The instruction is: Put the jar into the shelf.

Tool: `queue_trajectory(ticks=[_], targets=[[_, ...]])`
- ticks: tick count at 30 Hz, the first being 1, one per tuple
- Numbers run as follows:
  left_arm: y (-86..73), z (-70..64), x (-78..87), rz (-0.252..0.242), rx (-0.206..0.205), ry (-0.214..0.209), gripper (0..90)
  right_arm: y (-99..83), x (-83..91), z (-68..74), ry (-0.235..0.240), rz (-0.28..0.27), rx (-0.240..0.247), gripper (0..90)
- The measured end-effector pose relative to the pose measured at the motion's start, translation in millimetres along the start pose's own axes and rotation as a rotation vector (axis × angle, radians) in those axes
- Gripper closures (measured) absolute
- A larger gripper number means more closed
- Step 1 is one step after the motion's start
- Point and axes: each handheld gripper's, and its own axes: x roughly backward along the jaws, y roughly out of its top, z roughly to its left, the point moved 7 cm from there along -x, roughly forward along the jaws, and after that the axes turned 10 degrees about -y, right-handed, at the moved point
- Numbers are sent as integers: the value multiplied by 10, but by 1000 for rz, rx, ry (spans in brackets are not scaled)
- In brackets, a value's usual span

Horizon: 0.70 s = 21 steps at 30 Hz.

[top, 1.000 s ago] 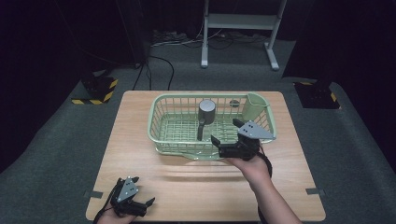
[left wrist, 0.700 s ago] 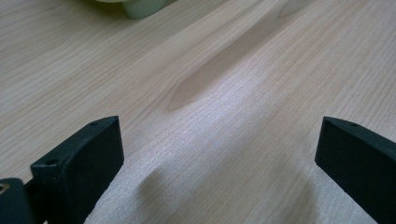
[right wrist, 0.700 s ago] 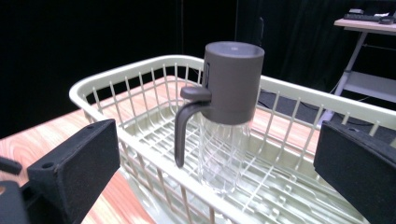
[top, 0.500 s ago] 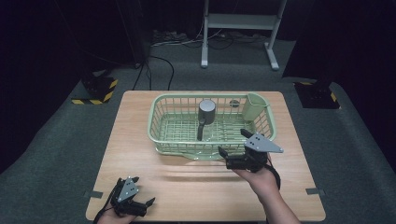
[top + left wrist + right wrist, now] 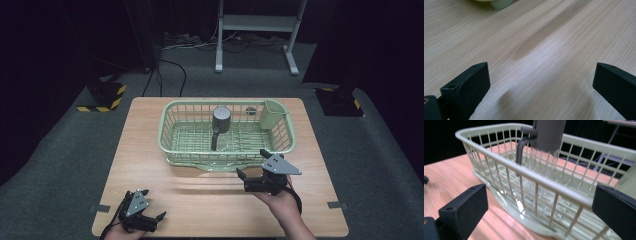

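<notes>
pitcher: we see a clear pitcher [image 5: 220, 127] with a grey lid and dark handle, standing upright inside the green basket [image 5: 175, 145], towards its back-middle
basket: it sits on the tabletop [image 5: 145, 125], with a small green cup holder [image 5: 274, 113] hooked at its far right corner
right hand-held gripper [image 5: 251, 180]: jaws wide apart, holding nothing, just outside the basket's near wall and facing it
left hand-held gripper [image 5: 150, 220]: jaws also spread wide and empty, low over the near left corner of the tabletop, well apart from the basket
handling: we judge the pitcher light and stiff, its clear wall smooth and likely slippery (possibly brittle too)
where to hold: we would take the dark handle [image 5: 520, 147] or the lid's rim, not the clear body
risk: we think the basket's wall stands in the way, so come from above
</notes>
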Motion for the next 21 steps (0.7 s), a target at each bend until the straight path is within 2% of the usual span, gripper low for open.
queue_trajectory(ticks=[13,21], targets=[[-9,4,0,13,-13,5,15,-444,49,-35,-18,72,-5,0],[-8,4,-1,11,-13,7,15,-652,91,-66,-29,106,-13,0]])
